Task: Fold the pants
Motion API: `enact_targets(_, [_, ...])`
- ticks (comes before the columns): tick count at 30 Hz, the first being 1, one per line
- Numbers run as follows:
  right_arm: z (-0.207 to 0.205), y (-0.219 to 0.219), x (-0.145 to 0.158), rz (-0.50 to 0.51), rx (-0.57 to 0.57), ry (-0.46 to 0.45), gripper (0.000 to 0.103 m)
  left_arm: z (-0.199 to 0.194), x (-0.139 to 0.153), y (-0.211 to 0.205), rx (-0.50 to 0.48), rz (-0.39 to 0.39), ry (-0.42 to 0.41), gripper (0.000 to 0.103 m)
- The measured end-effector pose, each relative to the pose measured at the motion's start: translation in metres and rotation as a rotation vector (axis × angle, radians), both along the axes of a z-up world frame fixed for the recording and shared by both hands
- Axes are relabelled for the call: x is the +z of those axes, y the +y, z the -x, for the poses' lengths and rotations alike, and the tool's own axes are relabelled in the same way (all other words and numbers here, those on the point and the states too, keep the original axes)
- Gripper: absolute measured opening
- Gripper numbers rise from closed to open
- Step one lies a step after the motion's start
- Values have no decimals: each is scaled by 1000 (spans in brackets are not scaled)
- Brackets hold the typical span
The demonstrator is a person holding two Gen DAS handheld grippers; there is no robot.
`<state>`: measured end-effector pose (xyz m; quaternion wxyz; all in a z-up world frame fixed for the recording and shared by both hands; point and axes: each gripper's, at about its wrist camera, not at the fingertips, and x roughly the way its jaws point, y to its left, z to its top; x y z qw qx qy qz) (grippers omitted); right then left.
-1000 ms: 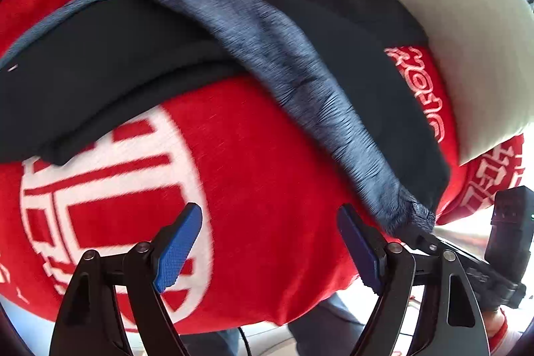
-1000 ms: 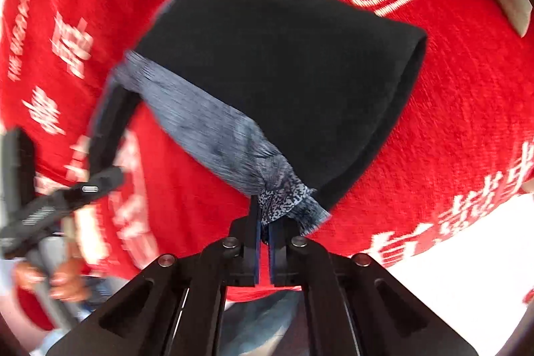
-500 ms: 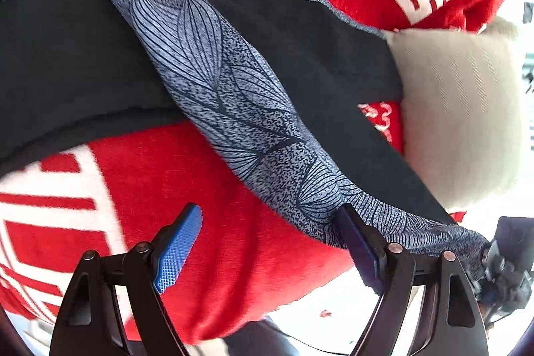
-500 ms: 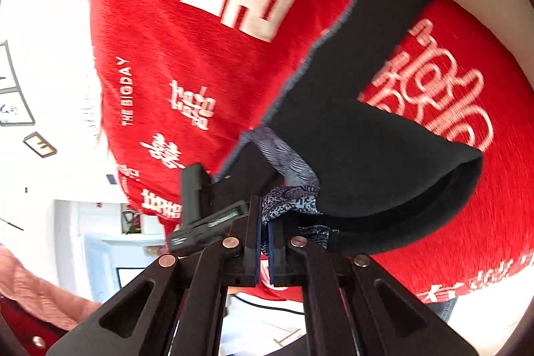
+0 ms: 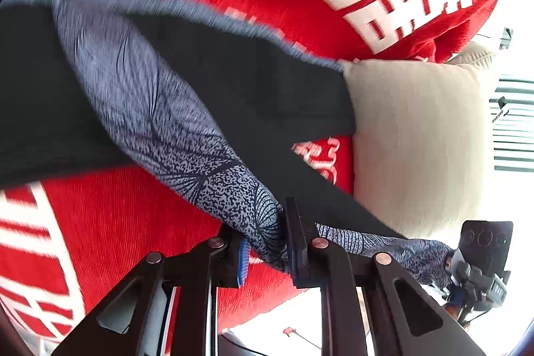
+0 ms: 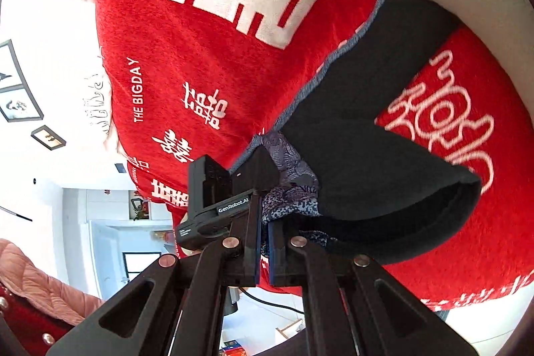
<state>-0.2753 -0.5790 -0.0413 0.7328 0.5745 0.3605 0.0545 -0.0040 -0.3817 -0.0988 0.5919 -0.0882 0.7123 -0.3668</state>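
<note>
Left hand-held gripper (image 5: pixel 267 250) closing on pants (image 5: pixel 173 122) waistband; right clamped.

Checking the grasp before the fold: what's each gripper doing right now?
Left gripper: closing on the pants' patterned band.
Right gripper: shut on the band's end.

Bed, covered by a red blanket (image 5: pixel 140 215) with large white double-happiness characters and smaller white lettering, including "THE BIGDAY" and "HAPPY" in the right wrist view (image 6: pixel 207 55). Lying on the blanket: dark pants (image 5: pixel 240 82) with a blue-grey leaf-print panel and blue-grey edging, spread across it, one end raised off the surface (image 6: pixel 367 155). A beige pillow (image 5: pixel 417 139) rests at the blanket's edge, touching the pants' dark fabric.
</note>
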Motion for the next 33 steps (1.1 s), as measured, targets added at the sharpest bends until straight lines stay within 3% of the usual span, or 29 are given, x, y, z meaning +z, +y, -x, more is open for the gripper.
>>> enact_targets(5, [-15, -34, 16, 81, -26, -3, 3, -27, 25, -35, -25, 30, -81, 19])
enact_targets(11, [-64, -88, 35, 295, -15, 56, 3, -58, 25, -81, -61, 25, -172, 19])
enact_targets(14, [-95, -111, 25, 389, 10, 123, 3, -72, 12, -96, -63, 7, -192, 19])
enact_targets(18, [-128, -138, -8, 410, 24, 219, 3, -81, 6, -109, -81, -59, -249, 20])
enact_targets(19, [-135, -142, -15, 413, 30, 237, 3, -83, 6, -110, -85, -73, -258, 30])
enact_targets(20, [-142, -145, -21, 418, 36, 248, 4, -84, 7, -109, -85, -93, -273, 49])
enact_targets(22, [-154, -152, -28, 449, 39, 283, 5, -86, 15, -103, -64, -126, -340, 65])
enact_targets(23, [-159, -155, -32, 462, 37, 308, 10, -87, 17, -100, -61, -130, -357, 65])
enact_targets(25, [-164, -161, -31, 453, 19, 328, 34, -88, 19, -93, -60, -154, -371, 65])
enact_targets(26, [-164, -162, -28, 455, 6, 330, 61, -88, 19, -89, -59, -171, -382, 65])
enact_targets(27, [-163, -163, -23, 455, -10, 317, 72, -87, 18, -86, -61, -190, -392, 65])
enact_targets(29, [-160, -159, -8, 470, -41, 288, 72, -84, 12, -78, -73, -241, -415, 65])
enact_targets(32, [-149, -148, 18, 598, -86, 285, 70, -79, -1, -68, -84, -311, -433, 65])
enact_targets(33, [-145, -143, 24, 628, -94, 285, 58, -78, -8, -64, -82, -340, -439, 65])
